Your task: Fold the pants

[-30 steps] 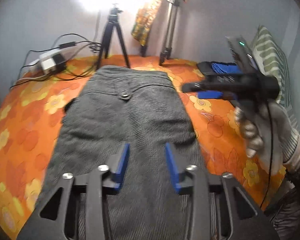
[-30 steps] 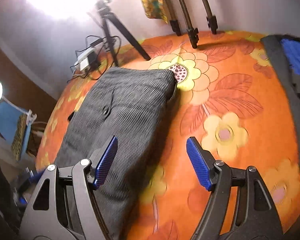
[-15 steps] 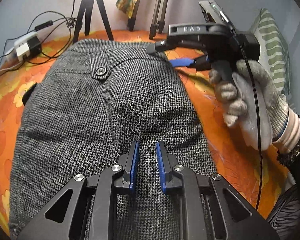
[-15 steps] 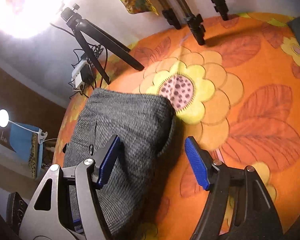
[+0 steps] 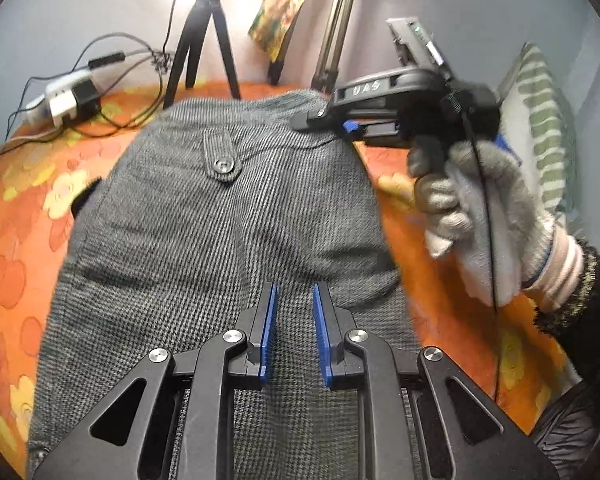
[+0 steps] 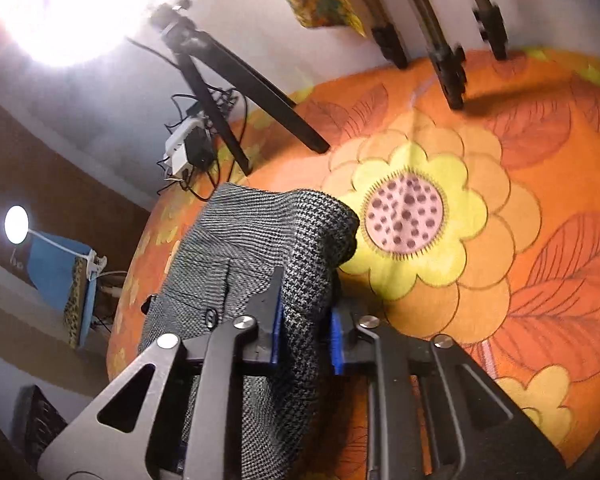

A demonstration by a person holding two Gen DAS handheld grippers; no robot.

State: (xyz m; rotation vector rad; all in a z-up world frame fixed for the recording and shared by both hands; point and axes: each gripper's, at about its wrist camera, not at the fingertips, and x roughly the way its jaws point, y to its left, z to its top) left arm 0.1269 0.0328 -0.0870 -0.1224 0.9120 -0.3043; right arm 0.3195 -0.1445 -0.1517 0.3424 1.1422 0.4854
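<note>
Grey houndstooth pants point(image 5: 228, 216) lie flat on an orange flowered bedspread point(image 5: 24, 208), waistband at the far end. My left gripper point(image 5: 294, 332) hovers over the middle of the pants, its blue pads a narrow gap apart with nothing between them. My right gripper point(image 6: 306, 332) is shut on the waistband's right corner point(image 6: 320, 224) and the cloth bunches up between its jaws. In the left wrist view the right gripper point(image 5: 340, 122) shows at the far right corner of the pants, held by a gloved hand point(image 5: 480, 208).
Tripod legs point(image 5: 204, 60) stand on the bed at the far edge, with a power strip and cables point(image 5: 66, 96) at the far left. A striped pillow point(image 5: 540, 120) and a blue garment lie at the right. A lamp point(image 6: 16, 224) shines beyond the bed.
My right gripper moved onto the waistband corner and closed on it. My left gripper's jaws narrowed from wide open, then widened slightly, staying over the pants' middle.
</note>
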